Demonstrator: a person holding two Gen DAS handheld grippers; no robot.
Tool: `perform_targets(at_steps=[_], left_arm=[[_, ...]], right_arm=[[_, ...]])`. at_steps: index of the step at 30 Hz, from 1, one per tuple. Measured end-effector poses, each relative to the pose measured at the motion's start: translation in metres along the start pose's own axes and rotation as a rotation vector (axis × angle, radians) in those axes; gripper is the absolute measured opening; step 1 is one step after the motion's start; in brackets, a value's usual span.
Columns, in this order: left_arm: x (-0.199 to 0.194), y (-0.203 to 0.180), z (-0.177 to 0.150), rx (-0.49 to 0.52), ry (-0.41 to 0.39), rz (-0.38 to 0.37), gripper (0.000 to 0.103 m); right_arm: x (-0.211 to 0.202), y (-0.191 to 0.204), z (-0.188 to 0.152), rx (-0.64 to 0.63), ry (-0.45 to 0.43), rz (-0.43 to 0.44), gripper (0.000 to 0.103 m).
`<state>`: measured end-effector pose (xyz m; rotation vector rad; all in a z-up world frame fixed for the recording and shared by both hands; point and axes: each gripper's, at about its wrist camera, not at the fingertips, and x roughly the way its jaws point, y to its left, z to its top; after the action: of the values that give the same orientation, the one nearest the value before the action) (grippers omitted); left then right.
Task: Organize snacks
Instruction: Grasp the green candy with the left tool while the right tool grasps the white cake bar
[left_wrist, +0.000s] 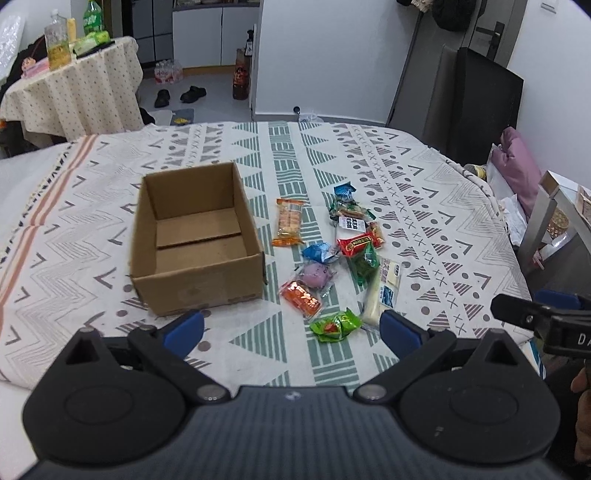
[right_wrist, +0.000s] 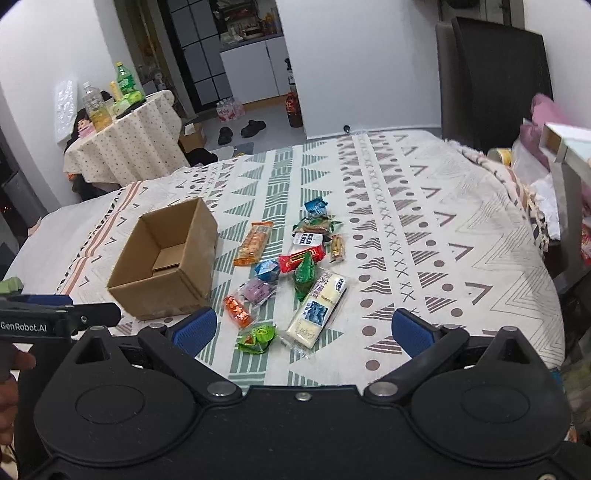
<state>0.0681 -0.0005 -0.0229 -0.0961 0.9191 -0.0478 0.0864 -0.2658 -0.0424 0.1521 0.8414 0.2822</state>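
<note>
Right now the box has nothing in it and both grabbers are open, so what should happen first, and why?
Probably ease the right hand-held gripper forward and down onto the green snack packet. It lies nearest, just ahead between the open fingers, apart from the crowded pile. The cardboard box stands empty, and the left hand-held gripper is open too, holding nothing.

patterned bedspread (left_wrist: 424, 206), round draped table (left_wrist: 74, 96), bottles (left_wrist: 57, 44), shoes (left_wrist: 192, 94)

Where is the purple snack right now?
In both views the purple snack lies on the patterned cloth, right of the cardboard box, between a blue packet and an orange one.
</note>
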Motion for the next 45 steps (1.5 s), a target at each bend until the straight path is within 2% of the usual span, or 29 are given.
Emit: perform_targets(at_steps=[5, 16, 22, 27, 34, 45], left_arm=[[0.025, -0.006, 0.006, -0.015, 0.012, -0.021, 0.100], [0.084, -0.003, 0.010, -0.096, 0.109, -0.047, 0.078], [0.113, -0.003, 0.011, -0.115, 0.167, -0.048, 0.071], [0.137, -0.005, 0.009, -0.148, 0.209, -0.044, 0.070], [0.176, -0.012, 0.003, -0.162, 0.279, -0.051, 0.066], [0.217, -0.017, -0.005, -0.193, 0.362, -0.043, 0.063]], right_arm=[[0.024, -0.016, 0.004, 0.066, 0.042, 0.029, 0.093], [0.071, -0.034, 0.010, 0.135, 0.114, 0.057, 0.082], [0.094, -0.044, 0.011, 0.188, 0.156, 0.072, 0.078], [0.114, -0.044, 0.010, 0.189, 0.190, 0.075, 0.077], [0.144, -0.051, 0.007, 0.215, 0.237, 0.081, 0.070], [0.184, -0.055, 0.006, 0.215, 0.303, 0.109, 0.069]])
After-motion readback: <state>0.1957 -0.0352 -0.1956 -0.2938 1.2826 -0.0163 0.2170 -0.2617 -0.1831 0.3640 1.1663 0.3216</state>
